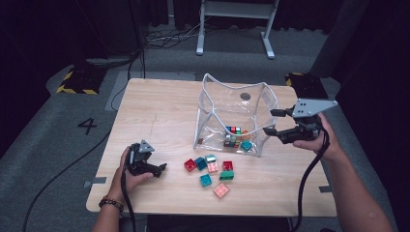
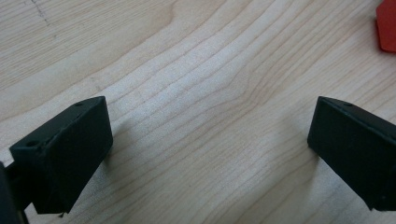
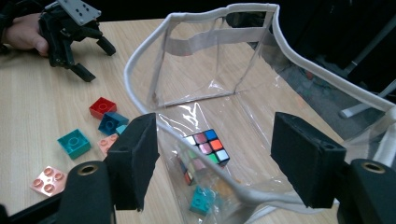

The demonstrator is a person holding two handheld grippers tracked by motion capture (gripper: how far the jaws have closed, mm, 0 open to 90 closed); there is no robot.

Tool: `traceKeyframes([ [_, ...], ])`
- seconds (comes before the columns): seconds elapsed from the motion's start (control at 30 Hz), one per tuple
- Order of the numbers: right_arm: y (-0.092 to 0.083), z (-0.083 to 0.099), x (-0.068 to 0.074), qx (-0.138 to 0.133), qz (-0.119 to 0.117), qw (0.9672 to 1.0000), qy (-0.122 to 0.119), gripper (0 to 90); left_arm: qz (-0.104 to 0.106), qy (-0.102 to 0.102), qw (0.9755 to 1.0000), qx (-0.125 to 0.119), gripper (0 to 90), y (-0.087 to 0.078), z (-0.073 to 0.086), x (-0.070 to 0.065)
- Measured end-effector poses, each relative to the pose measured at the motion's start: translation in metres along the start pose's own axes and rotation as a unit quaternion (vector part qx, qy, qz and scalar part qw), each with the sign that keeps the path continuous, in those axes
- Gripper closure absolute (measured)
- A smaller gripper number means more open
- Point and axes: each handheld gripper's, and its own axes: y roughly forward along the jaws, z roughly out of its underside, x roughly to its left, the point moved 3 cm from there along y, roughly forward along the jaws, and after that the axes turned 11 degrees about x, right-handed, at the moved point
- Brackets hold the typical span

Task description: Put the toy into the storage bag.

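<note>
A clear plastic bag (image 1: 211,104) with a white rim stands open on the wooden table. Inside it lie a colour cube (image 1: 233,130), seen through the clear wall as the cube (image 3: 208,144), and a teal brick (image 3: 201,199). My right gripper (image 1: 270,121) hovers at the bag's right side, open, and in its own view the right gripper (image 3: 217,144) has the bag's near rim running between the jaws with no pad touching it. My left gripper (image 1: 159,170) rests open on the table at the front left; the left gripper (image 2: 210,140) has bare wood between its jaws.
Several loose bricks lie in front of the bag: a red brick (image 1: 190,165), a teal brick (image 1: 206,180), a pink brick (image 1: 221,190). A red brick's edge (image 2: 386,28) shows at the top right. A white stand (image 1: 235,29) is on the floor beyond the table.
</note>
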Motion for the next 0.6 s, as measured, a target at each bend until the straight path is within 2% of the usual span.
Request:
traceKeyframes([
  [0.13, 0.004, 0.011, 0.013, -0.010, -0.013, 0.9998, -0.012, 33.7, 0.000, 0.000, 1.0000, 0.000, 0.3, 0.000, 0.000, 0.000],
  [0.17, 0.005, 0.014, 0.017, -0.008, -0.017, 0.9998, -0.006, 33.9, 0.000, 0.000, 1.0000, 0.000, 0.3, 0.000, 0.000, 0.000],
  [0.37, 0.016, 0.031, 0.037, -0.020, -0.041, 0.9989, -0.008, 34.7, 0.000, 0.000, 1.0000, 0.000, 0.3, 0.000, 0.000, 0.000],
  [0.53, 0.032, 0.046, 0.053, -0.013, -0.051, 0.9986, -0.006, 36.2, -0.002, 0.001, 1.0000, 0.000, 0.3, 0.000, 0.000, 0.000],
  [0.6, 0.041, 0.051, 0.060, -0.009, -0.062, 0.9980, -0.006, 38.5, 0.000, 0.000, 1.0000, 0.000, 0.3, 0.000, 0.000, 0.000],
])
